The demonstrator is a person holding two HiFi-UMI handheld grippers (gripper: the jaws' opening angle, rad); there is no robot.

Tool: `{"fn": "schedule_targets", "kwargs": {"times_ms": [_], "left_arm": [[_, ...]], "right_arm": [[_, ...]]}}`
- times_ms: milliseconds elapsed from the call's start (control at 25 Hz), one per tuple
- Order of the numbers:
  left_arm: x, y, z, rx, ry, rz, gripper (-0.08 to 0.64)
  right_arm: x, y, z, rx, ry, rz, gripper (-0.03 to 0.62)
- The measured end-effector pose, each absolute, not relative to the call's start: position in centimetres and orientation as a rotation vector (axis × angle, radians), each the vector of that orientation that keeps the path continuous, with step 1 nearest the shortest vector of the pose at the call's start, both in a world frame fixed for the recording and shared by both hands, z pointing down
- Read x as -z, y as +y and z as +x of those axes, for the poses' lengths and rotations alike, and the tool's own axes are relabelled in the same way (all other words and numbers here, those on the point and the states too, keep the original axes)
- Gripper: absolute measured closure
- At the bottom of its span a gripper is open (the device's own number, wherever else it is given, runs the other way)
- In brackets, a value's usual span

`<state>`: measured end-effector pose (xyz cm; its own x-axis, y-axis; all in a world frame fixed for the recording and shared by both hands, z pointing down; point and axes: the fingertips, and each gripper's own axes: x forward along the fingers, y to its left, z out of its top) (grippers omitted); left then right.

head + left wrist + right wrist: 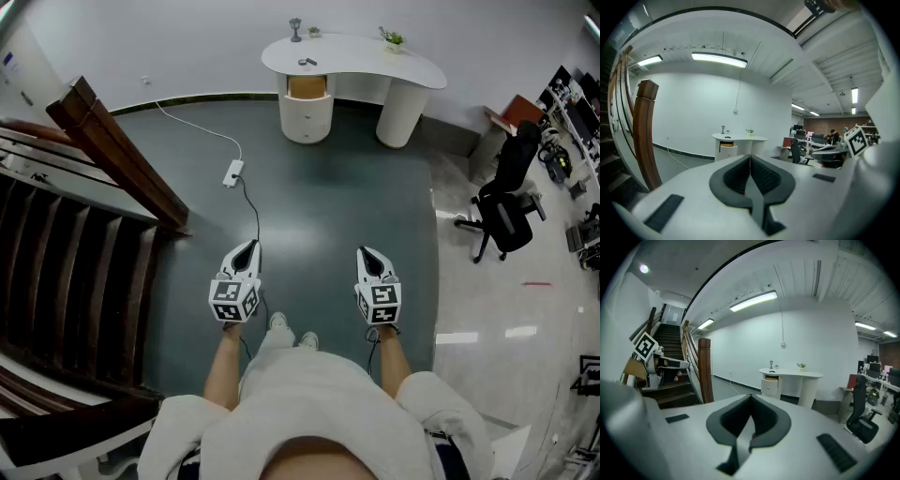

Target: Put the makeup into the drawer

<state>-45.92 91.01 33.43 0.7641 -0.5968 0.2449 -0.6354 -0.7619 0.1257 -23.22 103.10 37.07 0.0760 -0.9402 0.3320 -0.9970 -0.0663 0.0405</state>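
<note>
A white curved desk [375, 56] stands far ahead by the wall, with an open drawer [307, 87] in its left pedestal. A small dark item, possibly the makeup [307, 63], lies on the desktop above the drawer. My left gripper [248, 247] and right gripper [367, 253] are held out side by side over the dark green floor, far short of the desk. Both are shut with nothing between the jaws. The left gripper view shows the desk [740, 138] small in the distance, and the right gripper view shows the same desk [790, 374] with its drawer [769, 379].
A wooden staircase with a brown newel post [112, 150] fills the left. A white power strip and cable [232, 172] lie on the floor between me and the desk. A black office chair [506, 202] stands at right on the pale tiled floor, with more desks beyond.
</note>
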Motion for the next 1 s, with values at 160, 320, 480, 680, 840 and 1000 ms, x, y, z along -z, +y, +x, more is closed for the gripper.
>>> {"fn": "schedule_targets", "kwargs": {"times_ms": [160,320,480,680,840,1000], "left_arm": [[-33.5,91.2,-45.7,-0.287,-0.97,2.766,0.548],[-33.6,91.1,-45.3,-0.293,-0.967,2.767,0.548],[-34.0,90.4,-45.4,-0.298,-0.966,2.768,0.548],[-35.0,88.2,-44.8,-0.31,-0.96,2.755,0.548],[-35.8,84.9,-43.8,-0.312,-0.95,2.749,0.548],[-36.8,79.4,-41.8,-0.298,-0.931,2.745,0.548]], "right_arm": [[-37.5,103.4,-23.1,-0.329,-1.947,2.098,0.597],[-37.9,103.2,-22.9,-0.334,-1.952,2.098,0.597],[-37.9,101.8,-23.6,-0.379,-2.049,2.106,0.592],[-38.6,99.2,-23.9,-0.406,-2.114,2.07,0.348],[-39.2,96.2,-23.1,-0.394,-2.091,2.065,0.35],[-39.6,91.0,-21.2,-0.37,-2.066,2.07,0.353]]}}
